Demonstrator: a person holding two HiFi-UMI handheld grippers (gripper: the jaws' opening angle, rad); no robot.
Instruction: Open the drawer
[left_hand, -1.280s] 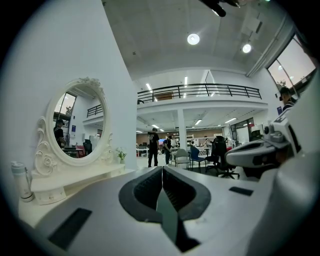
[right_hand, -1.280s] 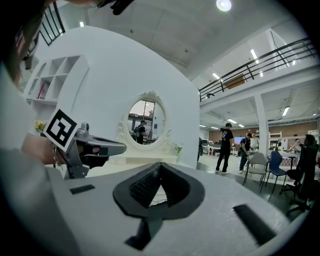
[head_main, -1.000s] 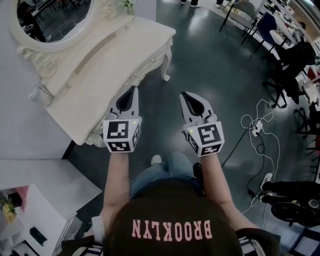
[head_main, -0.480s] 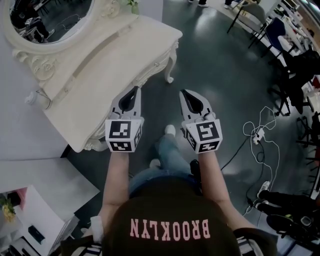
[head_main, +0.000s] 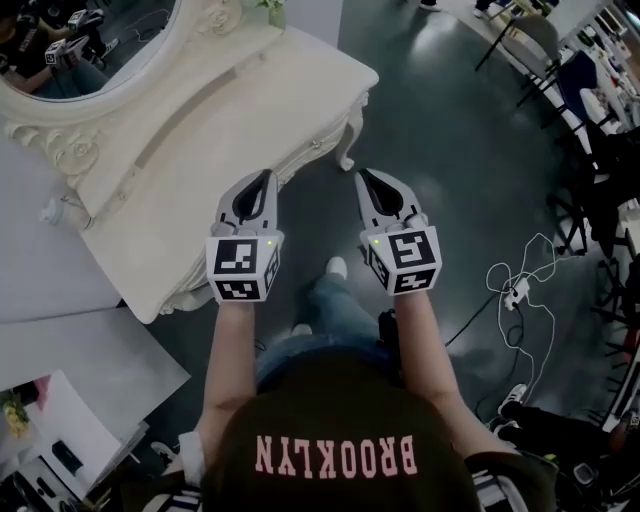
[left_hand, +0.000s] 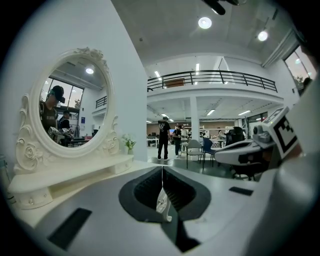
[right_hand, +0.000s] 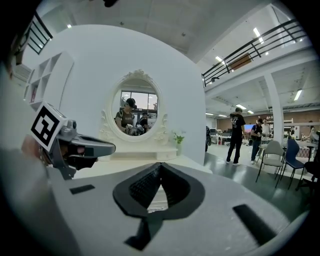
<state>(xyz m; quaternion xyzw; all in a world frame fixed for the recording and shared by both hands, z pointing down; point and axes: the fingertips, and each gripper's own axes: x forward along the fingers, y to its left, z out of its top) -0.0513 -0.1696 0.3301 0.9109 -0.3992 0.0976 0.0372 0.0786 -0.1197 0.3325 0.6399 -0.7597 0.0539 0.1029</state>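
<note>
A cream dressing table (head_main: 215, 120) with an oval mirror (head_main: 85, 45) stands at the upper left of the head view. Its carved front apron (head_main: 300, 155) runs along the near edge; the top overhangs it, so no drawer front or handle shows. My left gripper (head_main: 267, 174) is shut and empty, its tip just off that front edge. My right gripper (head_main: 362, 173) is shut and empty too, over the dark floor beside the corner leg (head_main: 348, 150). In the left gripper view the shut gripper (left_hand: 162, 169) points past the mirror (left_hand: 70, 112). In the right gripper view the shut gripper (right_hand: 160, 165) points at the table (right_hand: 145, 152).
White cables (head_main: 515, 290) trail over the dark floor on the right. Chairs (head_main: 560, 70) stand at the upper right. A white shelf unit (head_main: 55, 450) sits at the lower left. People (left_hand: 163, 137) stand far off in the hall. A small plant (left_hand: 129, 144) tops the table's far end.
The person has stepped toward the dressing table, and both shut grippers have moved forward with them. The left tip has come up close to the table's front edge.
</note>
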